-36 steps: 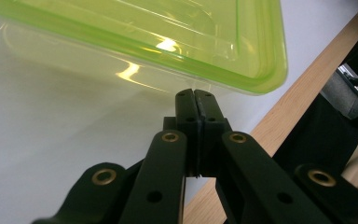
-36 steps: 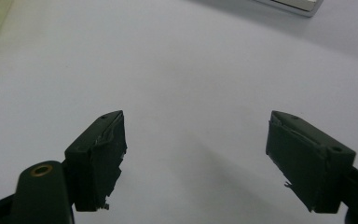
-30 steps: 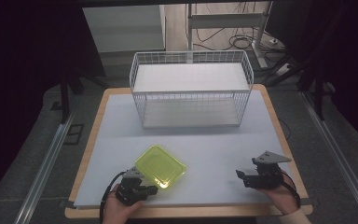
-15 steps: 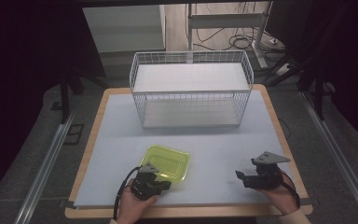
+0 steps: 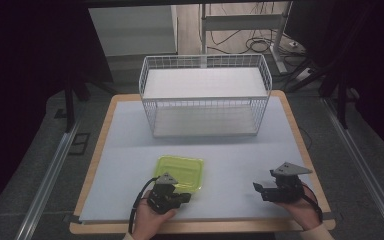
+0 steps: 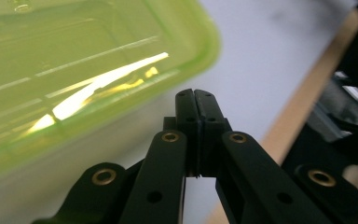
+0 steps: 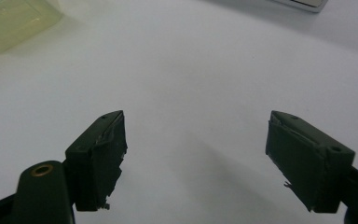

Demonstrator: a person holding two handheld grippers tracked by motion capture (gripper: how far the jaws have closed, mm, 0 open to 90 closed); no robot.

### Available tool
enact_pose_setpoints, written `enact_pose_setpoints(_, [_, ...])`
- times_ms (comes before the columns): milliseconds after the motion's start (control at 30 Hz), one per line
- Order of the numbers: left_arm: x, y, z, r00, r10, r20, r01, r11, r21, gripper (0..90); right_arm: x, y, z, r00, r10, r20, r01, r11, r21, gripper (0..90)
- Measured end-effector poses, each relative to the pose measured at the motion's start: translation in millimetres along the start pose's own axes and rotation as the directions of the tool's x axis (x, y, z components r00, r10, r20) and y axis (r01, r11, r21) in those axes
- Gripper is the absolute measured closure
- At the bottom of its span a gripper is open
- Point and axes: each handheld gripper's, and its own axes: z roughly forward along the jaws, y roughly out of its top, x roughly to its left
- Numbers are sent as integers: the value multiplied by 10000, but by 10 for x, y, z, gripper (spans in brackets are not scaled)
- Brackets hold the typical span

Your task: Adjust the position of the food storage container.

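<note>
Since a second ago your left gripper (image 5: pixel 179 192) has slid rightward along the near edge, and the green container (image 5: pixel 180 172) has shifted with it and turned square to the table. Your left gripper's jaws are pressed flat together with no gap and nothing between them, as the left gripper view shows; their tips sit just beside the container's near rim (image 6: pixel 88 74), and you cannot tell from the pictures whether they touch it. Your left hand (image 5: pixel 152 220) wraps the gripper from below, its cable looping to the side.

Your right gripper (image 7: pixel 193 154) has kept its place, and its jaws stand wide apart over bare tabletop with nothing between them. In the right gripper view the container's corner (image 7: pixel 14 21) lies well ahead and off to the left of those jaws. Your right hand (image 5: pixel 300 205) holds that gripper (image 5: pixel 261 189) near the table's front right corner, well apart from the left one.

Beyond both grippers, a white wire basket (image 5: pixel 205 95) stands at the far side of the grey table (image 5: pixel 130 145).
</note>
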Motion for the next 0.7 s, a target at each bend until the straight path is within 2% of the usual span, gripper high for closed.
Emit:
enact_pose_setpoints(67, [-7, -31, -172, 10000, -3, 41, 4, 9995, -326, 900, 0, 0, -5, 10000, 10, -18, -10, 10000, -44, 205])
enact_pose_setpoints(167, [69, -41, -453, 9995, -256, -195, 235, 9945, -1018, 900, 0, 0, -9, 10000, -17, 1, 17, 10000, -59, 205])
enact_pose_setpoints(200, [148, -33, -604, 9981, -469, -396, 408, 9889, -1432, 900, -2, 3, -12, 10000, -5, 8, 5, 10000, -55, 204])
enact_pose_setpoints(233, [148, -33, -604, 9981, -469, -396, 408, 9889, -1432, 900, -2, 3, -12, 10000, -5, 8, 5, 10000, -55, 204])
enact_pose_setpoints(333, [326, -30, -793, 9926, -923, -789, 752, 9774, -1977, 900, -3, 3, -14, 10000, -6, 27, 6, 10000, -58, 205])
enact_pose_setpoints(467, [544, -51, -868, 9815, -1305, -1404, 983, 9715, -2156, 900, -4, 2, -8, 10000, -10, 51, 11, 10000, -32, 205])
enact_pose_setpoints(567, [775, -76, -817, 9702, -1588, -1829, 1206, 9715, -2039, 900, -7, 1, 0, 10000, -24, 68, 24, 10000, 6, 205])
enact_pose_setpoints(600, [775, -76, -817, 9702, -1588, -1829, 1206, 9715, -2039, 900, -7, 1, 0, 10000, -24, 68, 24, 10000, 6, 205])
enact_pose_setpoints(667, [871, -68, -764, 9646, -1665, -2048, 1279, 9736, -1891, 900, -1, 0, 8, 10000, -25, 63, 25, 10000, 27, 205])
enact_pose_setpoints(700, [907, -56, -737, 9639, -1739, -2016, 1372, 9734, -1837, 900, 2, 0, 9, 10000, -33, 64, 32, 10000, 32, 205])
